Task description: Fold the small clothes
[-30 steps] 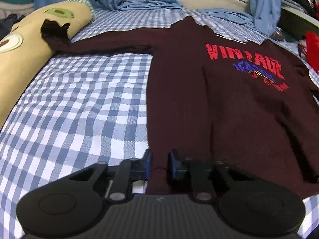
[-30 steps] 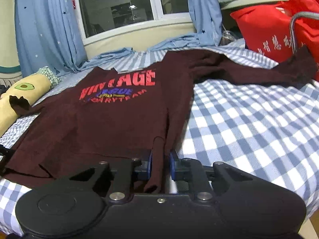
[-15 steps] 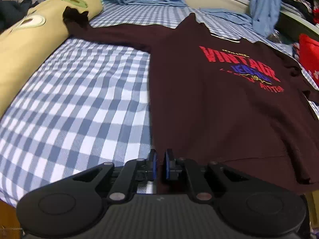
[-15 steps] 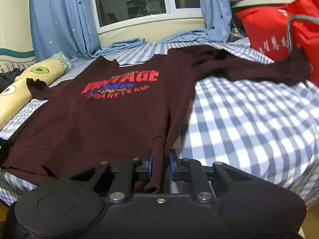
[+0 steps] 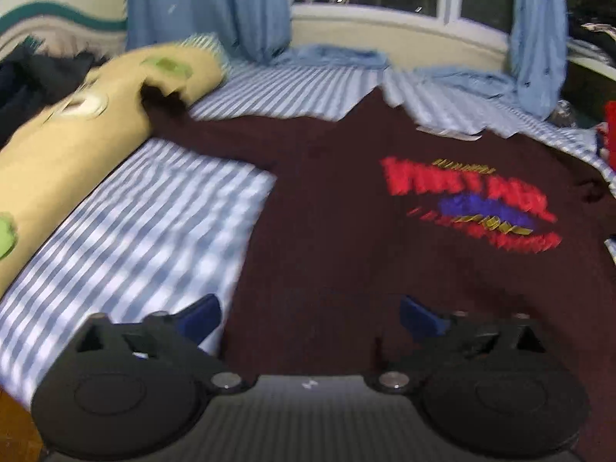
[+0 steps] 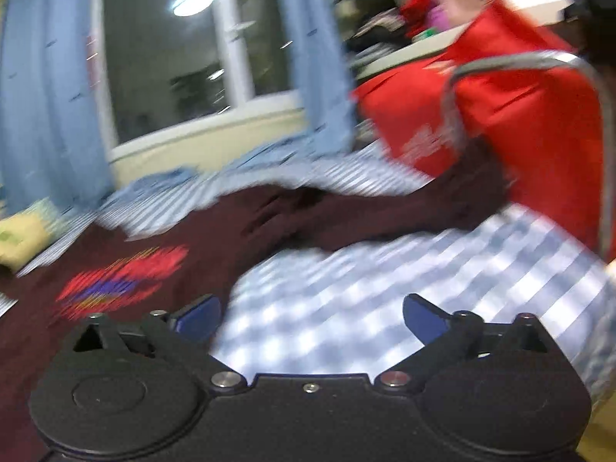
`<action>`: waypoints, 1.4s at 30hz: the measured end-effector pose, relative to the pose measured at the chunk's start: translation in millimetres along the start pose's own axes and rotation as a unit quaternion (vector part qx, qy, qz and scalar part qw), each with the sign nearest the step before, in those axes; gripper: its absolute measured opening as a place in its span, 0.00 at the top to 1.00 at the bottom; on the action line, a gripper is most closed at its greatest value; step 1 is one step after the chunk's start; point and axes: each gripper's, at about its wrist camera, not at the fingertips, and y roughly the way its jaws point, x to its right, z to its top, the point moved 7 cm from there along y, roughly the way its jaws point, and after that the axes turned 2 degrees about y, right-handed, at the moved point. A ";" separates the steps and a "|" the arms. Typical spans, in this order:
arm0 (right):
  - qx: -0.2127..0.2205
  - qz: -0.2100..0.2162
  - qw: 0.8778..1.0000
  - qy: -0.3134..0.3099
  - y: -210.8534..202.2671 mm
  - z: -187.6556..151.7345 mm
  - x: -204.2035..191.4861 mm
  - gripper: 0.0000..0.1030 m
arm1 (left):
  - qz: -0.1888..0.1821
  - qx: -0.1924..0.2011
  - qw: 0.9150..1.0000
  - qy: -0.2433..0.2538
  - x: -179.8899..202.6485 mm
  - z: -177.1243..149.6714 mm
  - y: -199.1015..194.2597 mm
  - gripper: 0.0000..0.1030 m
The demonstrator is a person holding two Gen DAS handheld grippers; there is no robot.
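Left gripper (image 5: pixel 310 313) points down and forward over the lower part of the sweater (image 5: pixel 346 238), jaws spread wide, having just been opening, nothing between the blue pads (image 5: pixel 198 317), only dark fabric below them. Right gripper (image 6: pixel 312 313) is tilted less steeply, near the sweater's right side edge, jaws also wide apart after just opening, nothing gripped; its left pad sits over the sweater edge, the right one over the bed (image 6: pixel 365 288) with its blue-and-white checked sheet. The maroon sweater lies flat, front up, on the bed, red and purple chest print (image 5: pixel 469 204) facing up, lettering unreadable from motion blur. One sleeve stretches away from the sweater body to the yellow bolster pillow (image 5: pixel 69 138), its cuff resting against it; the other sleeve (image 6: pixel 385 211) runs out to the red bag (image 6: pixel 519 115), cuff end hard to separate from the bag. Both views are heavily smeared. The sweater's hem is hidden behind the gripper bodies in both views, and its far right edge is cut off in the left wrist view. Beyond the sweater: blue curtains (image 5: pixel 208 4) and a dark window (image 6: pixel 161 50). No hands visible.
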 end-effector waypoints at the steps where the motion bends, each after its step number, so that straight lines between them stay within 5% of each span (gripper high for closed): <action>1: 0.007 -0.020 1.000 0.005 8.8 9.8 12.5 0.01 | -0.010 0.004 1.000 0.005 17.1 5.9 5.6 0.01; 9: 0.003 -0.135 0.990 0.038 57.9 48.2 71.4 0.01 | -0.082 -0.006 0.996 0.030 137.1 38.0 50.0 0.01; 21: 0.017 -0.199 0.977 0.071 136.0 75.3 142.1 0.12 | -0.124 0.018 0.987 0.098 277.5 62.9 102.2 0.01; 24: 0.020 -0.209 0.973 0.097 148.9 74.8 156.8 0.17 | -0.132 0.013 0.986 0.096 288.2 59.6 114.1 0.01; 29: 0.034 -0.214 0.965 0.148 166.2 72.1 177.3 0.42 | -0.131 0.000 0.987 0.091 290.5 49.8 134.8 0.01; 31: 0.046 -0.216 0.960 0.174 169.4 72.4 185.6 0.69 | -0.129 -0.009 0.988 0.087 287.4 44.7 142.1 0.01; 34: 0.070 -0.214 0.955 0.193 161.6 77.5 188.8 0.93 | -0.133 -0.013 0.987 0.087 281.7 46.5 141.8 0.01; 42: 0.122 -0.187 0.954 0.198 103.0 128.3 176.9 0.93 | -0.108 -0.007 0.990 0.091 248.2 83.4 141.6 0.01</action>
